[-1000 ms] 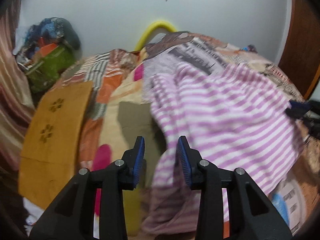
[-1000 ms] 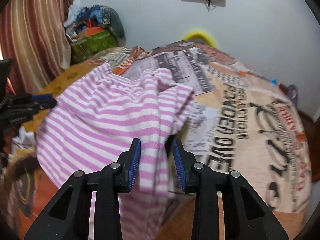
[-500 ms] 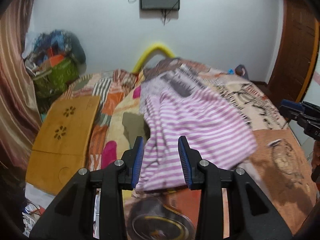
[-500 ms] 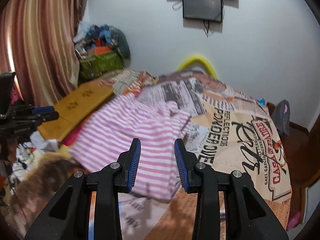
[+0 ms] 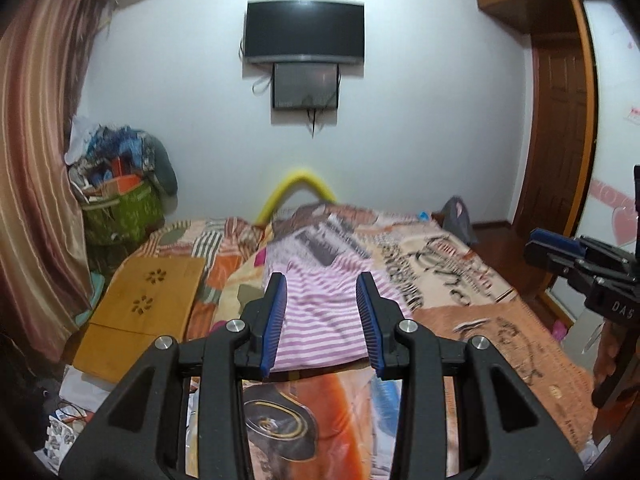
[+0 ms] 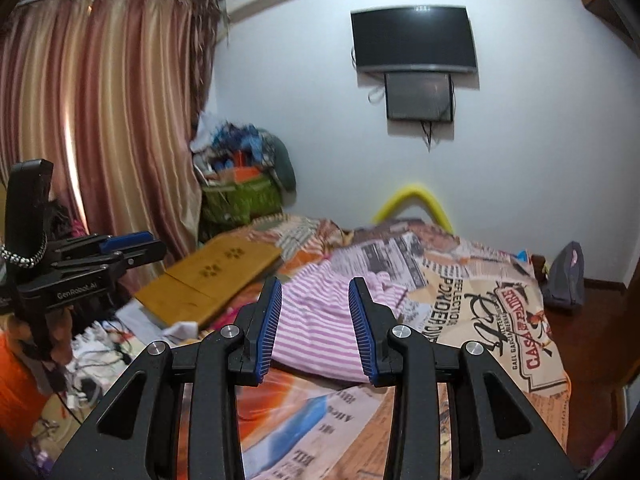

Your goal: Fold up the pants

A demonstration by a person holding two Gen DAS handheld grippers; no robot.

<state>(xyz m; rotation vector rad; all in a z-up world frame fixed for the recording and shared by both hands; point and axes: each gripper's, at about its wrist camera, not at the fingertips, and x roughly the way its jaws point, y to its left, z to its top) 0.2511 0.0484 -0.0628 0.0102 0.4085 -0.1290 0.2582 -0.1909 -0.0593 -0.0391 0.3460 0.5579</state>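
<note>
the pink-and-white striped pants point(image 5: 320, 320) lie on the bed point(image 5: 480, 320) as a compact, roughly rectangular bundle, straight ahead at 12 o'clock of both cameras. the near edge looks straight and layered, which suggests the fold is largely made; the far end, seen from the right wrist view point(image 6: 320, 320), is rumpled at about 1 o'clock, so a last tidy may be wanted there.

the left gripper point(image 5: 322, 322) hangs above the bed's near end with its blue pads wide apart and nothing between them; the cloth seen in the gap lies well beyond the tips, not in them. the right gripper point(image 6: 316, 326) is the same: spread wide, empty, raised clear of the bedding. each shows in the other's view, the right gripper point(image 5: 576, 264) at 3 o'clock and the left gripper point(image 6: 92, 260) at 9 o'clock, well apart from one another. held high and open like this, they leave the pants free to rest flat without dragging the layers.

a wooden board point(image 5: 148, 304) leans off the bed's side at 10 o'clock, near the pants but apart from them. the television point(image 5: 304, 32) hangs on the far wall at 12 o'clock, with curtains point(image 6: 100, 120) at 10 o'clock in the right view.
</note>
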